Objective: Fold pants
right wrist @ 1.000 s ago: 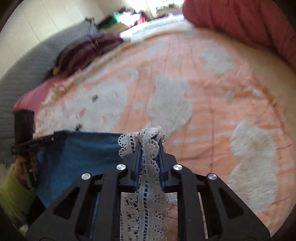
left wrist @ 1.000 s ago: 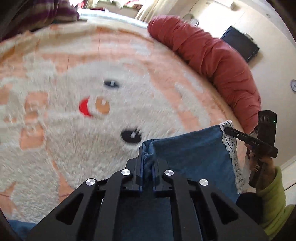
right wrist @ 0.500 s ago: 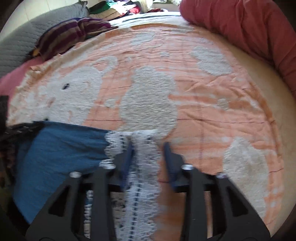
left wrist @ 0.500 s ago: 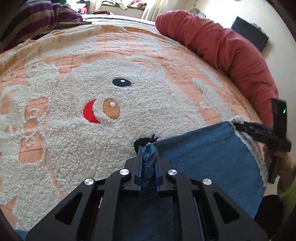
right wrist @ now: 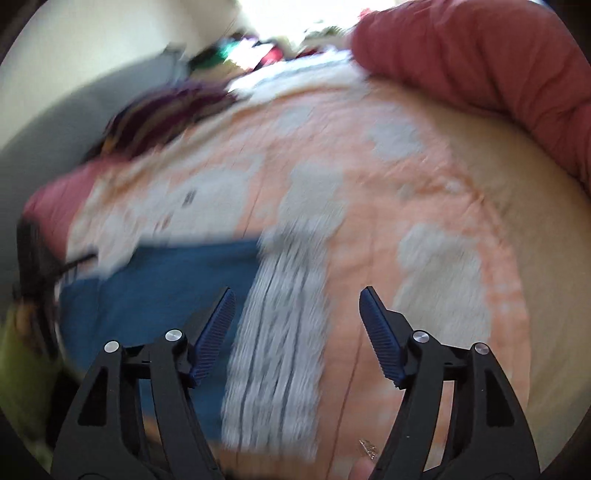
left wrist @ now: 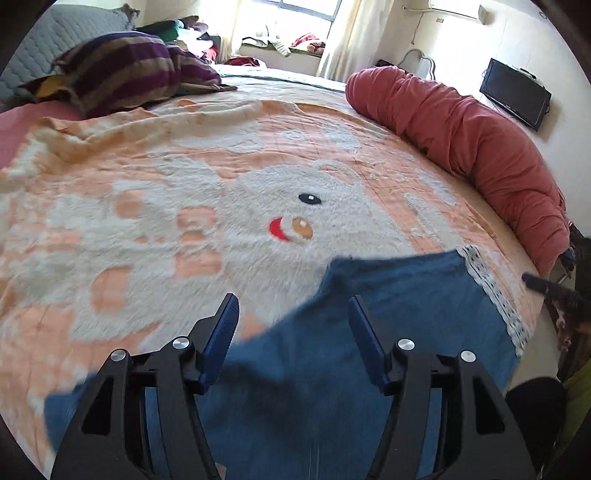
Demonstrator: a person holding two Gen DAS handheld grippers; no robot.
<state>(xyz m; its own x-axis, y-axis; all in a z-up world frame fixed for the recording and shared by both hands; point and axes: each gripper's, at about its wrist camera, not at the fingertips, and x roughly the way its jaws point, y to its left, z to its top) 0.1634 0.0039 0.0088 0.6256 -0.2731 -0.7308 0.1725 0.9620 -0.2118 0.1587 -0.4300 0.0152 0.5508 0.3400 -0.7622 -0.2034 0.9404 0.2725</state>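
Observation:
Blue denim pants [left wrist: 391, 332] with a white lace hem [left wrist: 491, 291] lie flat on the orange and white blanket [left wrist: 184, 206]. My left gripper [left wrist: 291, 317] is open and empty, above the pants' near left corner. In the blurred right wrist view, my right gripper [right wrist: 297, 314] is open and empty over the lace hem [right wrist: 280, 332], with the blue cloth [right wrist: 159, 291] to its left. The right gripper also shows at the right edge of the left wrist view [left wrist: 543, 286].
A rolled red duvet [left wrist: 472, 147] lies along the bed's right side. A striped purple pillow [left wrist: 125, 66] and a grey headboard [left wrist: 55, 33] are at the far left. A black TV [left wrist: 513, 92] hangs on the right wall.
Both grippers have opened and let go of the pants, the right one first. The pants now lie flat on the blanket, and both grippers have pulled back and up.

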